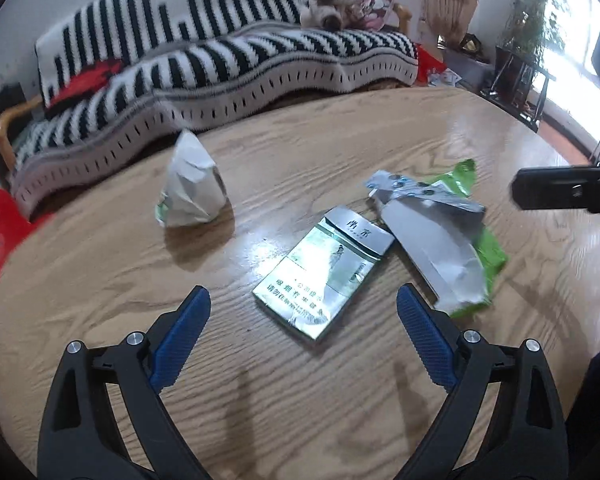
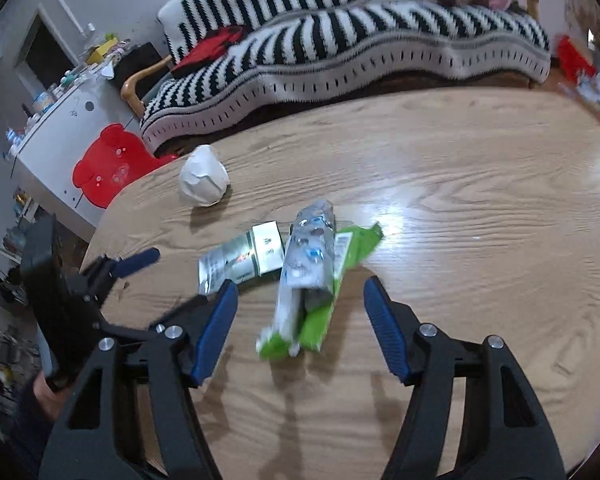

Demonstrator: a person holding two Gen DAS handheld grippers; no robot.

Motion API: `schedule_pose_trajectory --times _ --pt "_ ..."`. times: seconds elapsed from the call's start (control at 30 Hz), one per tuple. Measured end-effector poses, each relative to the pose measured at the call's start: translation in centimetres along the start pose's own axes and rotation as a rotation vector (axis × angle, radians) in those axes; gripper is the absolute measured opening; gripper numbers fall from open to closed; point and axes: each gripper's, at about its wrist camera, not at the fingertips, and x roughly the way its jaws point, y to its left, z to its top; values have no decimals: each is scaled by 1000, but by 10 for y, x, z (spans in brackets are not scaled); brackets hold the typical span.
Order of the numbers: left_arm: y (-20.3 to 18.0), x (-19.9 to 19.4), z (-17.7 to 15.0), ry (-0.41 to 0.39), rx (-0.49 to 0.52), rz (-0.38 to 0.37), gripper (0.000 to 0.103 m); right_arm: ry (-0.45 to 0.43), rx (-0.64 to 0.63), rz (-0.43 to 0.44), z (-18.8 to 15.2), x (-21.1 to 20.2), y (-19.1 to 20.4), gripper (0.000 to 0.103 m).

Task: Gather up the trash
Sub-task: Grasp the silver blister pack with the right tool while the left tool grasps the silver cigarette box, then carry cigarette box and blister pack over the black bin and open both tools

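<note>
Three pieces of trash lie on the wooden table. A flattened green-and-silver cigarette pack lies just ahead of my open left gripper; it also shows in the right wrist view. A torn silver-and-green wrapper lies to its right, and sits between the fingers of my open right gripper in the right wrist view. A crumpled white paper ball stands farther left, also in the right wrist view. Both grippers are empty.
A sofa with a black-and-white striped cover runs along the table's far side. A red bear-shaped stool stands past the table's left end beside a white cabinet. Plants and a rack stand at the far right.
</note>
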Motion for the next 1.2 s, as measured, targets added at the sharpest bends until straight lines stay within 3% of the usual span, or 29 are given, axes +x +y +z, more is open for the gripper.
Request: schedule_pose_trajectory --times 0.1,0.23,0.43,0.53,0.73,0.8,1.07,1.2 --pt "1 17 4 24 -5 -45 91 24 25 2 9 21 -7 61" --pt "-10 36 4 37 98 -29 91 37 9 -8 15 35 -5 60" --pt "-5 55 4 45 93 -26 91 47 -77 -64 12 44 12 46" --pt "-2 55 5 40 63 -24 81 55 -107 -100 8 50 14 35" --pt "-9 48 4 45 79 0 71 39 -132 -115 4 48 17 29" --pt "-10 45 4 45 73 10 71 18 -128 -106 4 42 17 7" --pt "-6 14 1 20 42 23 69 15 -108 -83 1 34 12 5" --pt "7 1 -2 10 2 47 69 -52 -91 -98 3 17 10 5"
